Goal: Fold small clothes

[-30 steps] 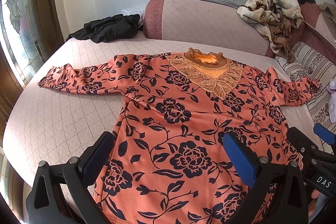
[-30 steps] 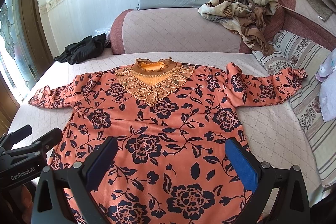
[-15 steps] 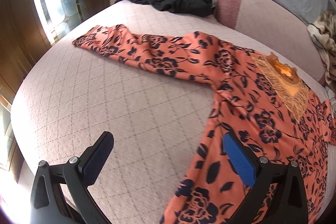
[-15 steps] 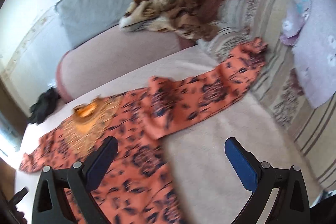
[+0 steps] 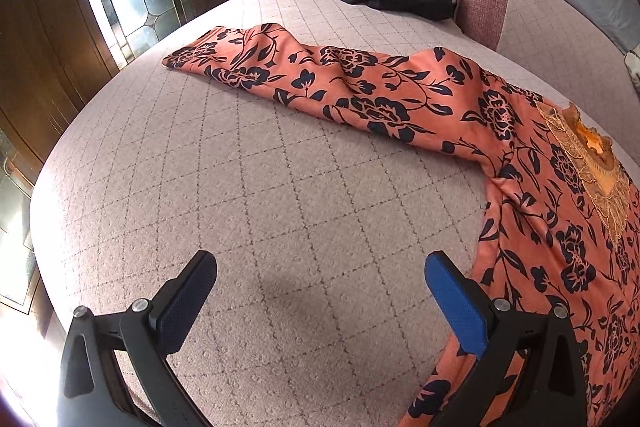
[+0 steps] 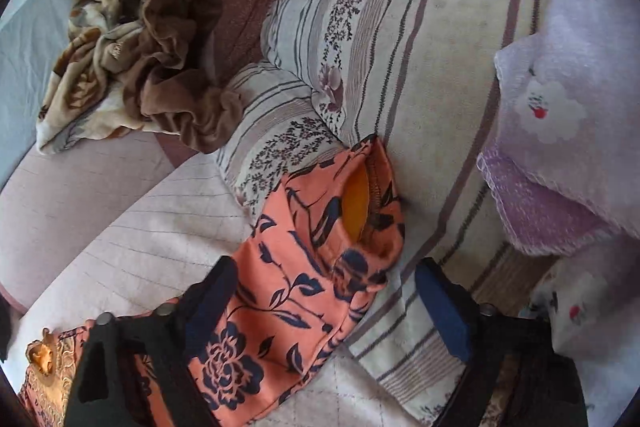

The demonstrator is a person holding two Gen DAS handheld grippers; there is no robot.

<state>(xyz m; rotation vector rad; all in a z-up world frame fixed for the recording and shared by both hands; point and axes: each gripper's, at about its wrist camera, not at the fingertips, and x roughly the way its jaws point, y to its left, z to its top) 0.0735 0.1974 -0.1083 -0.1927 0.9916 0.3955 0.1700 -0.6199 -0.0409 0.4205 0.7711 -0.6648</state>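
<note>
The floral blouse (image 5: 400, 95) lies spread flat on the quilted bed (image 5: 240, 187), nothing folded yet. Its right sleeve cuff (image 6: 320, 247) sits between my right gripper's (image 6: 324, 303) jaws, which have just been closing; whether they pinch it I can't quite tell. My left gripper (image 5: 320, 287) gapes empty near the other sleeve.

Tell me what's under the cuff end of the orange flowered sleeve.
The sleeve cuff lies on the striped pillow; how the pillow looks beneath it is hidden.
</note>
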